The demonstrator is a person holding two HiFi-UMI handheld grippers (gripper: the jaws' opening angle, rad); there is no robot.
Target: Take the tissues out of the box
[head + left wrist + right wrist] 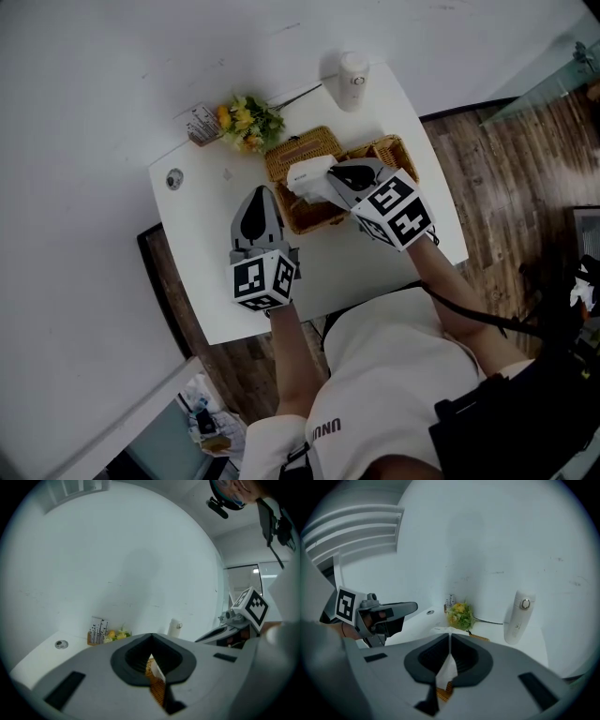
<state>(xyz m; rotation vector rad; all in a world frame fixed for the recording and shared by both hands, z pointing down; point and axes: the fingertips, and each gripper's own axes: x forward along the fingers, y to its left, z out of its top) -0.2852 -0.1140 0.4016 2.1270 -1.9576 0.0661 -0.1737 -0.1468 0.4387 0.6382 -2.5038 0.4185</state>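
Observation:
A wicker tissue box point(302, 152) stands at the middle of the white table point(202, 272). My right gripper point(317, 186) hangs over its front part, shut on a white tissue point(309, 172) that it holds above the wicker. In the right gripper view the tissue point(446, 671) hangs between the closed jaws point(450, 637). My left gripper point(261, 193) hovers just left of the box with its jaws together and nothing in them. The left gripper view shows wicker point(157, 691) and a white edge through the slit below the jaws.
A wicker basket point(398, 150) adjoins the box on the right. Behind are yellow flowers point(248, 122), a small printed holder point(201, 124) and a white bottle point(352, 80). A round cable hole point(174, 178) sits at the table's left. Wooden floor point(506, 178) lies to the right.

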